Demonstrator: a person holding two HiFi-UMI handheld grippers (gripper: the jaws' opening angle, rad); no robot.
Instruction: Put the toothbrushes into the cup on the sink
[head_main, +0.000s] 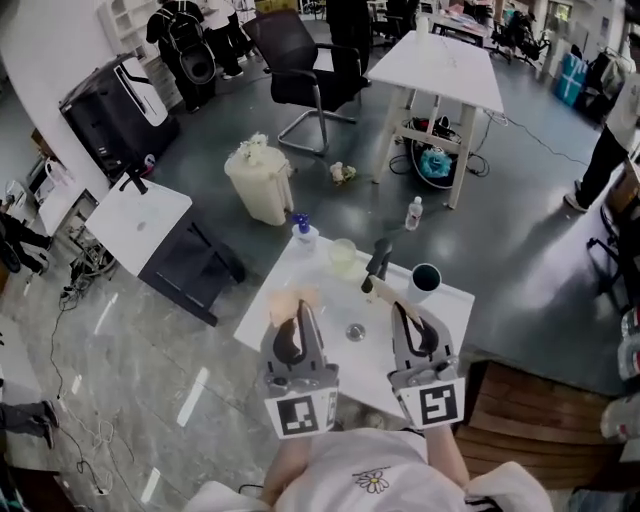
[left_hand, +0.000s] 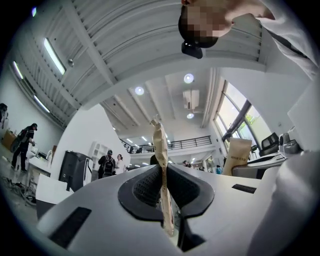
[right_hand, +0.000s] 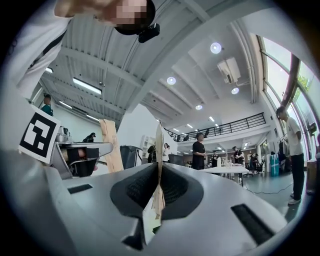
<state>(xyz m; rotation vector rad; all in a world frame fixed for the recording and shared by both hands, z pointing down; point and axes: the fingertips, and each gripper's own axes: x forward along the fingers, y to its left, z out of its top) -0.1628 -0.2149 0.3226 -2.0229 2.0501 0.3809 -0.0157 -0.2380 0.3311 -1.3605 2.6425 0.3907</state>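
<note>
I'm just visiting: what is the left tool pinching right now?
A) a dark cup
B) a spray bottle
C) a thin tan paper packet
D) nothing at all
C: in the left gripper view the left tool is shut on a thin tan paper packet, which stands edge-on between its pads.

1. A big open office hall.
2. Long white table, black office chair, grey floor.
3. Round ceiling lights and a balcony rail high up.
</note>
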